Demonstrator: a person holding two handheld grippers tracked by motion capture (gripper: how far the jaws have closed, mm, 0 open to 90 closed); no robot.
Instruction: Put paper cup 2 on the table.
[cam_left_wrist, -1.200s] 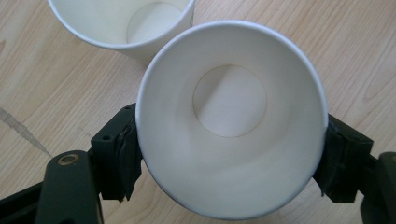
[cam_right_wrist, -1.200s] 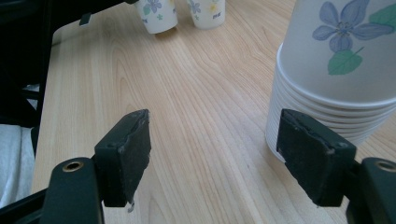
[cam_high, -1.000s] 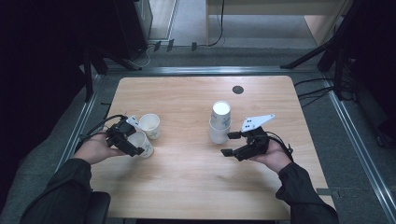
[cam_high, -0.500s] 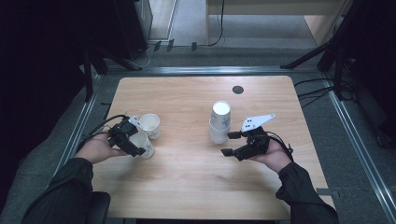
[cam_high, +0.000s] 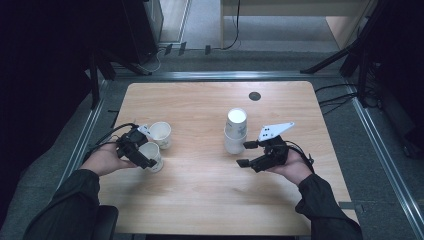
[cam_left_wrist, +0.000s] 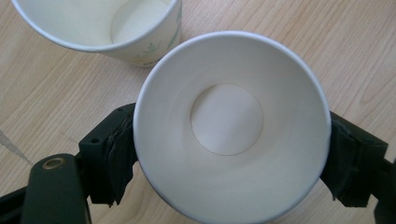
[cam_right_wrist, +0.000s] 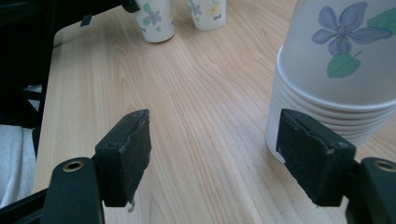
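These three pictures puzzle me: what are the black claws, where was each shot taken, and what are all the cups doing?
A person sits at a wooden table holding a hand-held gripping tool in each hand. One camera looks down from above; the other two ride on the tools, looking along their black jaws. The left tool has its jaws against both sides of an upright, empty paper cup, with a second paper cup standing beside it. The right tool is open, next to an upside-down stack of flowered cups, not gripping it.
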